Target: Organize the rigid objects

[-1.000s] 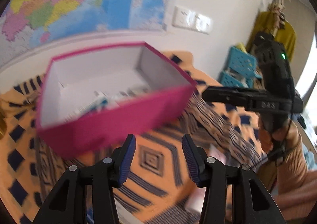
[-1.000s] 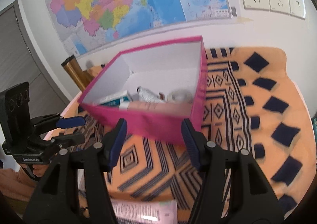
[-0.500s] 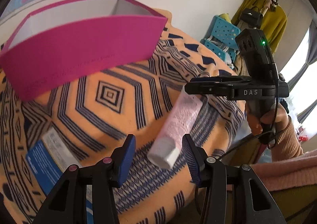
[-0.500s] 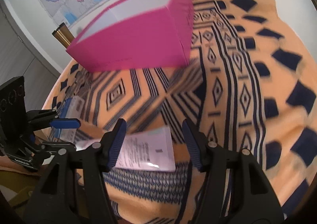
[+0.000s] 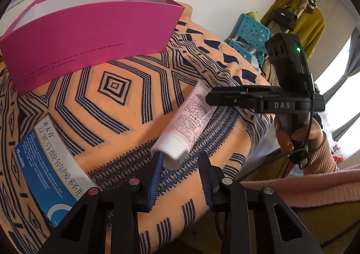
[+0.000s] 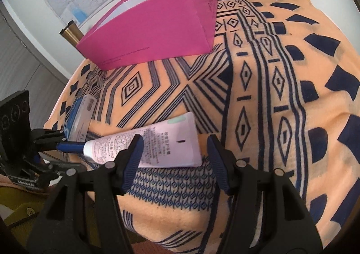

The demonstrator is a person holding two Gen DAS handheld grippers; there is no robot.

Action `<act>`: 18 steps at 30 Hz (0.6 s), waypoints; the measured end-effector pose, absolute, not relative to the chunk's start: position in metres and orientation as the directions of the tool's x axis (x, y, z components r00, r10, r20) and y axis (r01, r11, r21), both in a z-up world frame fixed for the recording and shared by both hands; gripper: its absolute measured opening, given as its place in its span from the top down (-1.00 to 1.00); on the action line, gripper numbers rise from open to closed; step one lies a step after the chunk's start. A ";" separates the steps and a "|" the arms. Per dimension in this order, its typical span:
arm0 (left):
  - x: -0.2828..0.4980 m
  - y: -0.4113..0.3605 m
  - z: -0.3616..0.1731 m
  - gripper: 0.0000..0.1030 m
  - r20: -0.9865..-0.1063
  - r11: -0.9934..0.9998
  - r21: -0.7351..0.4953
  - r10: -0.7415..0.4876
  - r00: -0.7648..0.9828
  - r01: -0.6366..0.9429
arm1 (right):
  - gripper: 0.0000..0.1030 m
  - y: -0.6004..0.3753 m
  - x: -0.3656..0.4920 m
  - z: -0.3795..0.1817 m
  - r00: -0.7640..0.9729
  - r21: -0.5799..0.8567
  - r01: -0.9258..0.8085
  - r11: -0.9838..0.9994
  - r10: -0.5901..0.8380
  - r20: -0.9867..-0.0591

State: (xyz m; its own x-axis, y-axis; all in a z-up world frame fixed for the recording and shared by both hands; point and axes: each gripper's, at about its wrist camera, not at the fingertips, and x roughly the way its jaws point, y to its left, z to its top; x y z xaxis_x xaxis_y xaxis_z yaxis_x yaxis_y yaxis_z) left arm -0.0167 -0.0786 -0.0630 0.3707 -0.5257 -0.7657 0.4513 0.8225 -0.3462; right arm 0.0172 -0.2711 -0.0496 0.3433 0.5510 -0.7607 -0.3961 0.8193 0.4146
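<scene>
The pink tube [image 5: 186, 119] looks light and a bit squashy in the middle, so a hard squeeze there could dent it or push cream out. Its skin is smooth and may slip. The white cap [image 5: 172, 149] is hard and round, and that is the best place to hold it. The flat sealed end is stiff too.

The tube is pale pink with small dark writing. It lies flat on the orange and blue cloth [image 5: 135, 107], near the front edge and well apart from the big pink box [image 5: 90, 35]. A blue and white packet [image 5: 45, 164] lies off to one side.

The left gripper [image 5: 180, 170] has just been closing. Its tongs are narrow now, with the cap between the tips, and they seem to pinch it. The right gripper [image 6: 174, 157] has its tongs half wide around the flat end, not squeezing it.
</scene>
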 end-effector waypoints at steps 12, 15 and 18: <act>0.007 -0.057 -0.057 0.39 -0.755 0.869 -0.333 -0.479 0.449 0.367 | -0.18 -0.254 0.018 -0.043 0.362 0.415 -0.412 0.811 0.564 -0.742; 0.015 -0.052 -0.056 0.39 -0.752 0.877 -0.330 -0.468 0.464 0.349 | -0.18 -0.251 0.025 -0.041 0.374 0.424 -0.407 0.809 0.571 -0.731; 0.024 -0.048 -0.055 0.39 -0.753 0.887 -0.322 -0.452 0.478 0.330 | -0.18 -0.248 0.032 -0.042 0.380 0.431 -0.397 0.810 0.572 -0.726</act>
